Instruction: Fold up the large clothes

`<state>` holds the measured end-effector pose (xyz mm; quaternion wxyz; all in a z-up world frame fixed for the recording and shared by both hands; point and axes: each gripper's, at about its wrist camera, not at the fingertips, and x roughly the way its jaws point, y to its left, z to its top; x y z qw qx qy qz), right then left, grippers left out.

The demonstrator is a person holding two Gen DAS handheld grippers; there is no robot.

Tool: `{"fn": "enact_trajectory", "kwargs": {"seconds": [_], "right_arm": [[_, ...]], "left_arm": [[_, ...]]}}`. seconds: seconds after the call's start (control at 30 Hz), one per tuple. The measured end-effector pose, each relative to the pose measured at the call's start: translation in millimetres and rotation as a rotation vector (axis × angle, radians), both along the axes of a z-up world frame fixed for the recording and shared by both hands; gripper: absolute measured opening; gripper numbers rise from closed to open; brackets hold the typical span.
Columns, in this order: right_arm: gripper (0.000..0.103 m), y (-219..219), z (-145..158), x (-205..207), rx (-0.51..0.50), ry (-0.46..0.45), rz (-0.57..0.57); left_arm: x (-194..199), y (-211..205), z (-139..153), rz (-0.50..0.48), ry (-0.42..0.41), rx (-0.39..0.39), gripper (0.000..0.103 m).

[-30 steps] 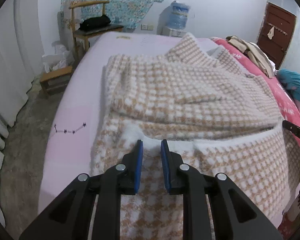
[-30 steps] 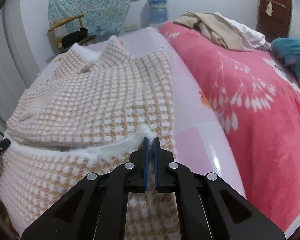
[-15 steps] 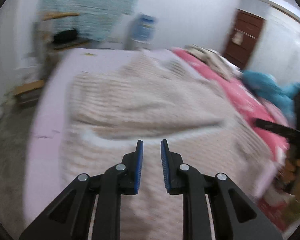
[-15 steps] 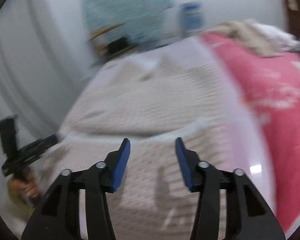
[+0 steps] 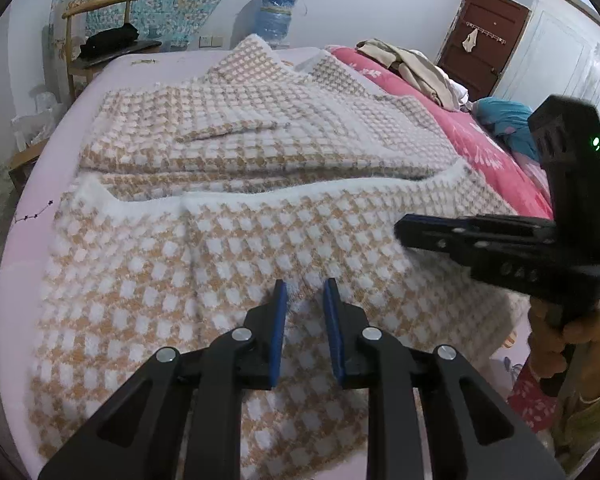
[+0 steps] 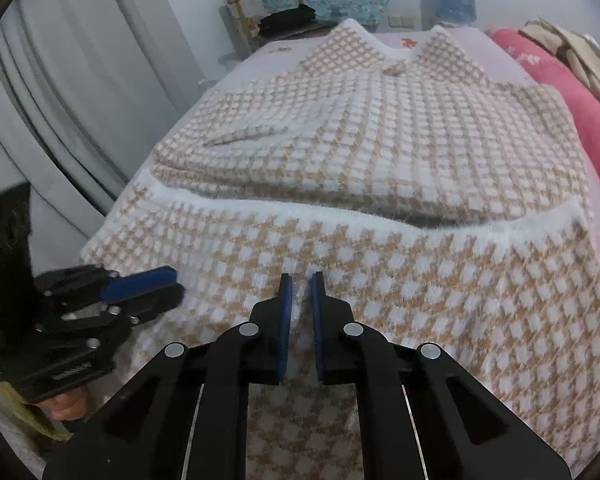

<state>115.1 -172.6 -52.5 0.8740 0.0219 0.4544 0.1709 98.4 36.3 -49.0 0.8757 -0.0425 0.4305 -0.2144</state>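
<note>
A large beige-and-white houndstooth coat [image 5: 260, 152] lies spread on the pink bed [image 5: 100, 76]. Its lower part is folded up over the body, and the fluffy white hem [image 5: 300, 196] runs across the middle. My left gripper [image 5: 305, 284] hovers over the near fold, its jaws a little apart with nothing between them. My right gripper [image 6: 301, 276] hangs over the same fold further right, its pads almost together and empty. From the side, the right gripper [image 5: 400, 230] looks shut in the left wrist view. The left gripper [image 6: 176, 280] shows at the left edge of the right wrist view.
A red flowered blanket [image 5: 480, 148] with a pile of clothes [image 5: 412, 68] borders the coat on the right. Behind the bed stand a wooden chair [image 5: 100, 12] and a water bottle [image 5: 278, 12]. Grey curtains [image 6: 60, 80] hang left. A hand [image 5: 580, 328] holds the right gripper.
Both grippers let go of the white hem and drew back toward the near edge of the bed. The right jaws opened wide, then closed again empty.
</note>
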Motion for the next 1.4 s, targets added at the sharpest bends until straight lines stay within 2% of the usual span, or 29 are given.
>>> {"fn": "enact_trajectory", "kwargs": {"seconds": [0.13,0.2,0.27,0.33,0.47,0.53,0.6,0.7,0.77,0.87,0.97,1.07,1.17,1.2,1.4], "right_arm": [[0.007,-2.8,-4.6,3.6,0.023,-0.005,-0.008],[0.007,-5.5,-7.0,8.6,0.052,0.003,-0.016],[0.006,-8.3,-5.6,10.7,0.073,0.021,-0.027],[0.009,-10.2,1.4,4.9,0.074,0.022,-0.035],[0.011,-12.6,30.2,-25.0,0.077,-0.039,-0.006],[0.011,-7.6,37.4,-39.2,0.042,-0.046,0.02],[0.011,-1.1,34.7,-47.9,-0.001,-0.029,0.043],[0.01,5.9,-1.5,-48.2,-0.122,0.051,0.023],[0.01,4.7,-7.1,-49.1,-0.106,0.028,0.015],[0.01,4.7,2.2,-47.8,-0.1,0.045,-0.002],[0.01,4.0,22.3,-51.3,-0.13,-0.025,-0.023],[0.01,-1.7,30.8,-43.6,-0.109,-0.061,-0.053],[0.01,-4.0,4.7,-24.4,-0.11,-0.001,-0.06],[0.01,-6.3,-3.7,-22.0,-0.087,-0.013,-0.064],[0.009,-0.1,13.3,-25.3,-0.125,-0.015,-0.06]], "left_arm": [[-17.2,-1.8,16.2,-0.087,-0.034,-0.105,0.02],[-22.9,-10.2,13.6,-0.125,-0.031,-0.081,0.02],[-20.8,-18.8,4.9,-0.118,-0.01,-0.031,0.02],[-19.6,-18.4,1.6,-0.103,-0.006,-0.034,0.02],[-18.3,-14.8,-0.5,-0.094,-0.001,-0.044,0.02],[-18.4,-15.0,-1.0,-0.094,-0.008,-0.042,0.02],[-19.3,-15.8,-1.2,-0.095,-0.012,-0.033,0.02],[-20.2,-16.9,-0.4,-0.094,-0.014,-0.03,0.021],[-20.2,-18.8,-0.4,-0.087,-0.014,-0.025,0.021],[-21.1,-19.1,-0.5,-0.087,-0.015,-0.021,0.021],[-21.0,-19.0,-0.6,-0.088,-0.017,-0.019,0.021],[-21.7,-19.8,-0.2,-0.085,-0.023,-0.013,0.021],[-21.7,-21.0,0.1,-0.083,-0.025,-0.009,0.021],[-21.3,-21.0,-0.5,-0.082,-0.021,-0.003,0.021],[-21.7,-20.5,0.7,-0.083,-0.025,-0.009,0.021]]}}
